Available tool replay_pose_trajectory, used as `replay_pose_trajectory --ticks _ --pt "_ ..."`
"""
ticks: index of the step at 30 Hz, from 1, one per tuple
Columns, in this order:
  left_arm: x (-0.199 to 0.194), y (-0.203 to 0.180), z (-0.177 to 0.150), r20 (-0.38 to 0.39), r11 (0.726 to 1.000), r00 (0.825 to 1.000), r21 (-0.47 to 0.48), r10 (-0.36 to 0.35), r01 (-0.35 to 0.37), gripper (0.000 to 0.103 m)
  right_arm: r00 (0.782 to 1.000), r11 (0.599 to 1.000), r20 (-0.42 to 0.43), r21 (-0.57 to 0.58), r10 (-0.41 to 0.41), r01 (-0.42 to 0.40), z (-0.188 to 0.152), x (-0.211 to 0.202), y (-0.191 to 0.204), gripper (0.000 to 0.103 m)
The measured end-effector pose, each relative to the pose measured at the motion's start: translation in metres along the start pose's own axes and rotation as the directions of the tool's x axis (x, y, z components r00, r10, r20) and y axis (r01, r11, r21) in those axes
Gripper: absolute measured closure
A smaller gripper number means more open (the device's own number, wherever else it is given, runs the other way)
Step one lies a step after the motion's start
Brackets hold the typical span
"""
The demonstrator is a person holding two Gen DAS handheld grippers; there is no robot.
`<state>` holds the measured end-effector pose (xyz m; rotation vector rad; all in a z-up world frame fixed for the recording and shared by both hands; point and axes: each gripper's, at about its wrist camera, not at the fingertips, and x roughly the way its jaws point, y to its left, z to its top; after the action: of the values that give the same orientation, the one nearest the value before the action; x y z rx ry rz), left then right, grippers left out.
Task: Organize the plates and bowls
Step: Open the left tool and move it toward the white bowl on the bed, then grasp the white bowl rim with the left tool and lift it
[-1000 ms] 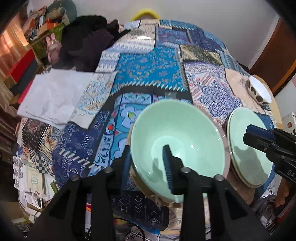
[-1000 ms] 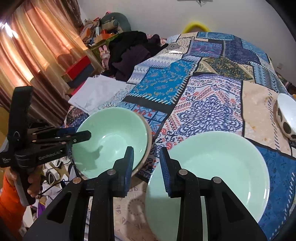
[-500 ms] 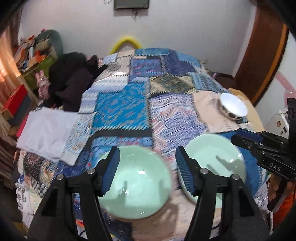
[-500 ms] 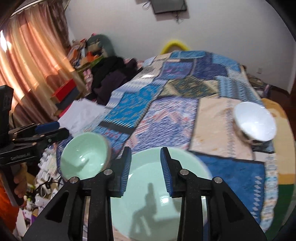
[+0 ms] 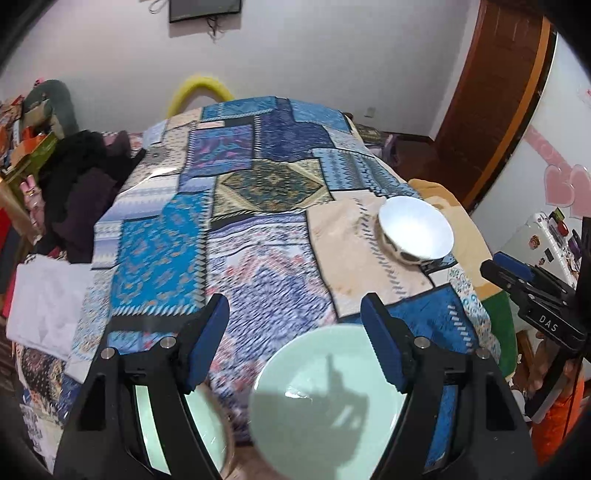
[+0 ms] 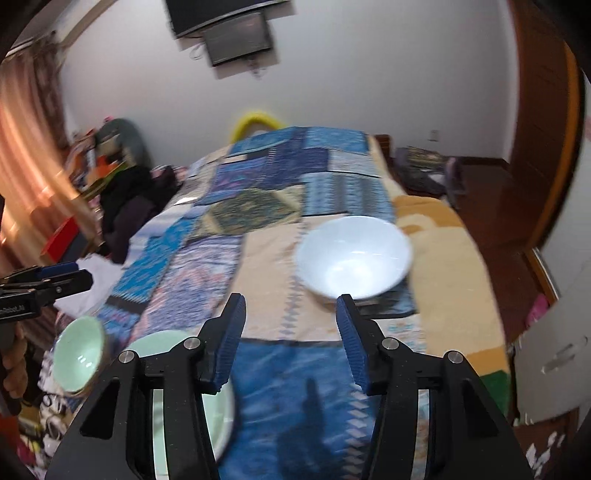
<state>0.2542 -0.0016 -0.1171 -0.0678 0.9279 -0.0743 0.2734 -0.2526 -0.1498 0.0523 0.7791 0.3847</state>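
Observation:
A pale green plate [image 5: 325, 406] lies on the patchwork quilt [image 5: 258, 206] near the front edge. A pale green bowl [image 5: 208, 421] stands to its left, partly behind my left finger. My left gripper [image 5: 295, 343] hangs above the plate with its jaws opening and nothing between them. A white bowl [image 5: 415, 229] sits farther back on the right. In the right wrist view my right gripper [image 6: 291, 328] points at the white bowl [image 6: 354, 254], jaws opening and empty. The green plate [image 6: 173, 341] and the green bowl [image 6: 79, 358] lie at the lower left there.
A heap of dark clothes [image 5: 81, 177] and a white cloth [image 5: 48, 299] lie on the quilt's left side. A wooden door [image 5: 495, 99] stands at the right. A screen [image 6: 236, 33] hangs on the far wall. A white cabinet [image 6: 554, 354] is beside the bed on the right.
Both grippers have come off the rims of the green bowl and plate, risen and swung right toward the white bowl. Both sets of jaws have widened.

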Motion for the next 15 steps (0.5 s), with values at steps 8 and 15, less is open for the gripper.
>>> replay_pose_trajectory --ticks 8,15 --pt "0.062 -0.037 0.034 -0.094 0.998 0.995 0.032 -0.046 0.049 0.03 0.998 0.993 -0.026 0.094 -0.063 0.065 0.006 0.024 -0.058 0.056" --pt "0.112 -0.056 0.056 -0.147 0.996 0.988 0.058 -0.055 0.064 0.03 0.995 0.988 -0.065 0.13 -0.071 0.079 0.015 0.06 -0.086 0.056"
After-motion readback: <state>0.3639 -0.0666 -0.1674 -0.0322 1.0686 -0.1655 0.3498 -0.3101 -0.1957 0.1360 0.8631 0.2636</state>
